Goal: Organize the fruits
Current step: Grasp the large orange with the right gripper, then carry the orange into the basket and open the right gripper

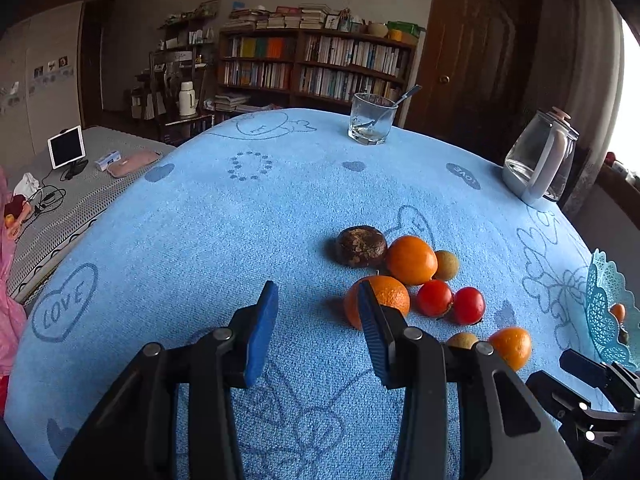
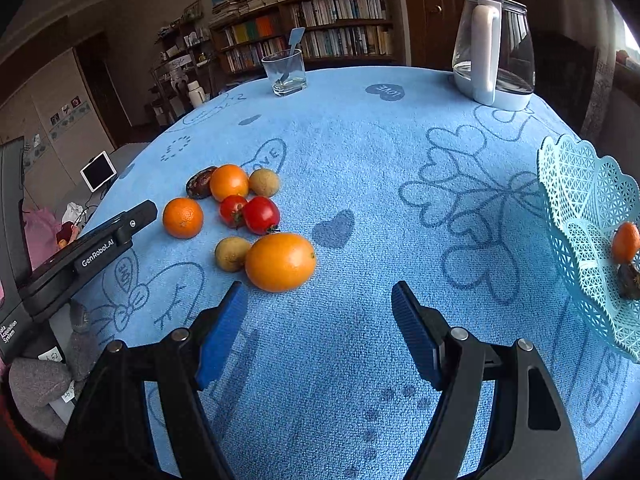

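1. My left gripper (image 1: 318,300) hangs over the blue tablecloth (image 1: 200,220), its blue pads parted with only cloth between them; it holds nothing.
2. My right gripper (image 2: 318,300) stands wider open above bare cloth, also empty, with a large orange (image 2: 280,262) just beyond its left pad.
3. The fruit lies in a loose cluster on the cloth: in the right wrist view, a small brown fruit (image 2: 232,255) touches the large orange, and two red tomatoes (image 2: 261,215) sit side by side just behind.
4. Farther back, a second orange (image 2: 229,182) rests between a dark brown fruit (image 2: 201,182) and another small brown fruit (image 2: 264,182); a third orange (image 2: 183,217) sits alone at the left, nearest my left gripper's arm.
5. A pale blue lattice basket (image 2: 580,200) stands well apart at the right edge, already holding a small orange fruit (image 2: 625,242) and a dark piece (image 2: 630,278) beside it.
6. At the far side stand a drinking glass (image 2: 286,72) with a spoon in it and a clear kettle (image 2: 494,48).
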Action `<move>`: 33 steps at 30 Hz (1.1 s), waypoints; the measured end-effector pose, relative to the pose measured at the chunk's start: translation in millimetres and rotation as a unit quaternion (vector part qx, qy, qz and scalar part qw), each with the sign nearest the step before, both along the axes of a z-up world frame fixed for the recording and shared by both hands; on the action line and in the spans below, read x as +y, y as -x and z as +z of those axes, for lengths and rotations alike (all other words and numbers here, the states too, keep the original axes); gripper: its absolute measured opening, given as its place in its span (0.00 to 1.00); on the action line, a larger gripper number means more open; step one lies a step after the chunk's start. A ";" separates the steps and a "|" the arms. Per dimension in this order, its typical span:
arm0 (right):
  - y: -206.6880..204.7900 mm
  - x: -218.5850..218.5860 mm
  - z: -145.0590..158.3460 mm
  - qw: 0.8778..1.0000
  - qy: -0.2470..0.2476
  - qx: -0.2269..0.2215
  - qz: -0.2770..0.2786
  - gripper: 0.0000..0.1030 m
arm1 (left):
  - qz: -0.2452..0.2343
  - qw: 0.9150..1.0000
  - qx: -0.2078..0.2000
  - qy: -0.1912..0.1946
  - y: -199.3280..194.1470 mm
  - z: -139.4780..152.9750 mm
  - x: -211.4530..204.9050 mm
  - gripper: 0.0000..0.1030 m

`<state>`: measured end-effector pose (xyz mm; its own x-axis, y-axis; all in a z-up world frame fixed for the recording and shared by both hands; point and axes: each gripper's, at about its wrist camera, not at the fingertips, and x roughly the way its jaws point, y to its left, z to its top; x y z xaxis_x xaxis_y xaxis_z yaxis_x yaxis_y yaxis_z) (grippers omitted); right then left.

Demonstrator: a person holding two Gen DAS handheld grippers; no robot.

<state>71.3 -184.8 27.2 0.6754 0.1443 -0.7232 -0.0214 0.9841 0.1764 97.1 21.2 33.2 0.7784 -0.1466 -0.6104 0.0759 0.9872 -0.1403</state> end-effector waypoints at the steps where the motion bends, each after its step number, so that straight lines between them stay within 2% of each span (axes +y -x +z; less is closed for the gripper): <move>1: -4.5 0.7 -0.8 1.000 -0.007 0.004 0.002 0.74 | -0.001 1.000 0.000 0.001 0.2 0.0 0.1 0.40; 5: -18.1 2.1 -4.9 0.999 -0.029 0.015 0.008 0.74 | -0.004 1.000 -0.001 0.006 0.8 -0.8 0.7 0.40; 12: -28.5 10.5 -8.9 0.999 -0.022 0.019 0.013 0.73 | -0.005 1.000 0.001 0.011 -0.5 -1.9 1.3 0.40; 21: -30.6 18.5 -12.6 1.000 -0.006 0.019 0.024 0.45 | -0.008 1.000 0.000 0.012 -0.2 -1.6 -0.9 0.40; 33: -15.9 23.2 2.3 1.000 0.012 -0.010 0.015 0.45 | -0.008 1.000 -0.001 0.012 -0.2 -1.0 -1.8 0.40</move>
